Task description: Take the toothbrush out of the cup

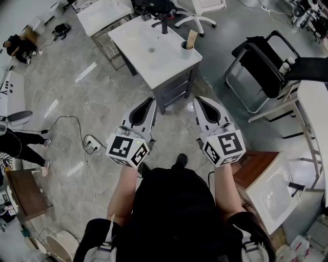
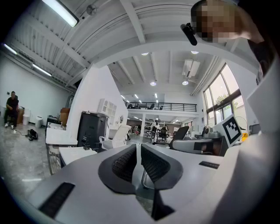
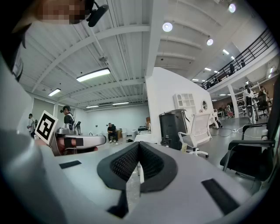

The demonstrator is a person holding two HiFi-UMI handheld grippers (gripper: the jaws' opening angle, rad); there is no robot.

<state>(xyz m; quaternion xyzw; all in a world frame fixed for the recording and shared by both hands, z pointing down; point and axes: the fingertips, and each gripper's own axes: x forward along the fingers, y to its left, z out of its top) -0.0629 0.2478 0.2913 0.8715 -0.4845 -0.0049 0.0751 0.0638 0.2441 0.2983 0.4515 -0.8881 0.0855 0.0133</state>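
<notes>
Jaws of the right gripper (image 3: 139, 146) are pressing together at the tips and holding nothing. Those of the left gripper (image 2: 137, 148) are sitting all but closed. Only a thin slit is showing between the ribbed pads (image 2: 124, 162), with nothing in it. Both grippers are hanging side by side, pointing toward the desk (image 1: 148, 64) and well apart from it.

The toothbrush (image 1: 191, 39) is standing in the cup (image 1: 186, 51), its flat tan end sticking up past the rim. The cup, small and white, is sitting at the desk's right corner, just beside both edges there. A black fixture (image 1: 164, 23) is rising near the far corner, well apart from the cup.

Open floor (image 1: 66, 97) is stretching between the grippers and the desk's near corner. A black chair (image 1: 259, 64) is standing to the right of the desk, near the cup's corner, and a white chair (image 1: 201, 11) is standing behind the far edge. The desk's top is showing plain white over a dark grey frame. The floor is showing grey marbled tile with streaks of reflected light, and a cable (image 1: 77, 123) is trailing across it at the left to a power strip (image 1: 93, 146). A second table (image 1: 102, 14) is standing beyond the desk's left corner. Overhead, white beams (image 3: 87, 48) and a strip lamp (image 3: 92, 74) are running across a tall hall.
</notes>
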